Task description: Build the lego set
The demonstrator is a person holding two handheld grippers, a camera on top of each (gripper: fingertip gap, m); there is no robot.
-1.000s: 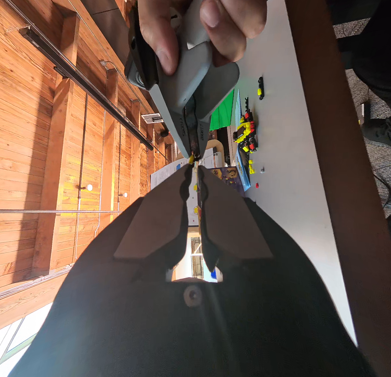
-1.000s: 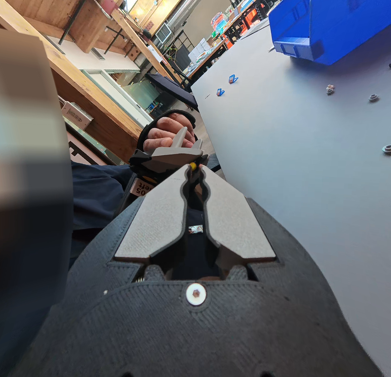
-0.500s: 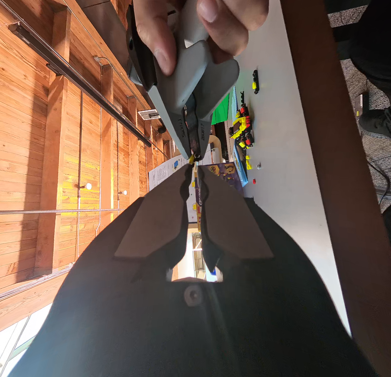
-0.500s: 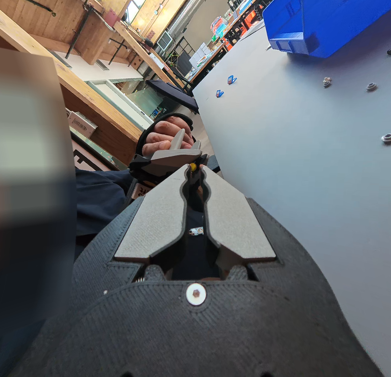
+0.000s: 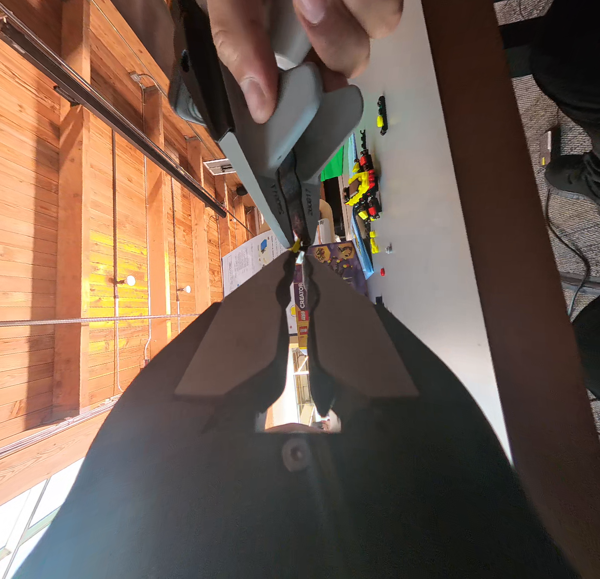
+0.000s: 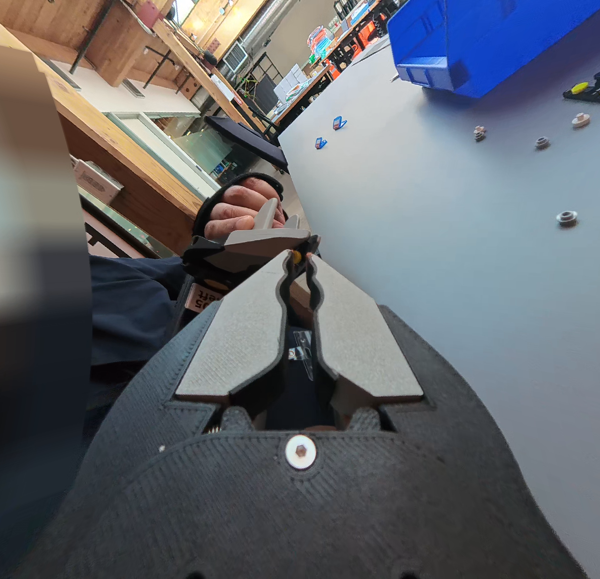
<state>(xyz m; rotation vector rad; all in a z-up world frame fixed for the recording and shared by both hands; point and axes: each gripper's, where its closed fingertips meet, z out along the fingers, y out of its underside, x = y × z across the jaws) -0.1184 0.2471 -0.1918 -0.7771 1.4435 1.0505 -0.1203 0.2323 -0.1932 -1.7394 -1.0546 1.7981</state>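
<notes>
My two grippers meet tip to tip in the air beside the table. In the left wrist view my left gripper (image 5: 299,259) is shut on a tiny pale piece (image 5: 300,256). The right gripper (image 5: 296,241), held by a hand, comes down from above with a small yellow piece (image 5: 294,247) at its tips. In the right wrist view my right gripper (image 6: 298,259) is shut on the yellow piece (image 6: 296,256), and the left gripper (image 6: 312,239), in a gloved hand, touches it. The partly built yellow, black and red model (image 5: 362,193) stands on the white table (image 5: 422,287).
The set's box (image 5: 334,264) and loose yellow (image 5: 373,242), grey (image 5: 388,248) and red (image 5: 382,272) pieces lie near the model. A blue bin (image 6: 487,27), grey round pieces (image 6: 566,218) and blue pieces (image 6: 339,122) sit on the table (image 6: 422,238). A brown wooden edge (image 5: 487,206) borders it. Left and right tips are no more than a few centimetres apart.
Both grippers stay shut and tip to tip. They have shifted slightly together, so the right wrist view now takes in more of the table and its loose pieces.
</notes>
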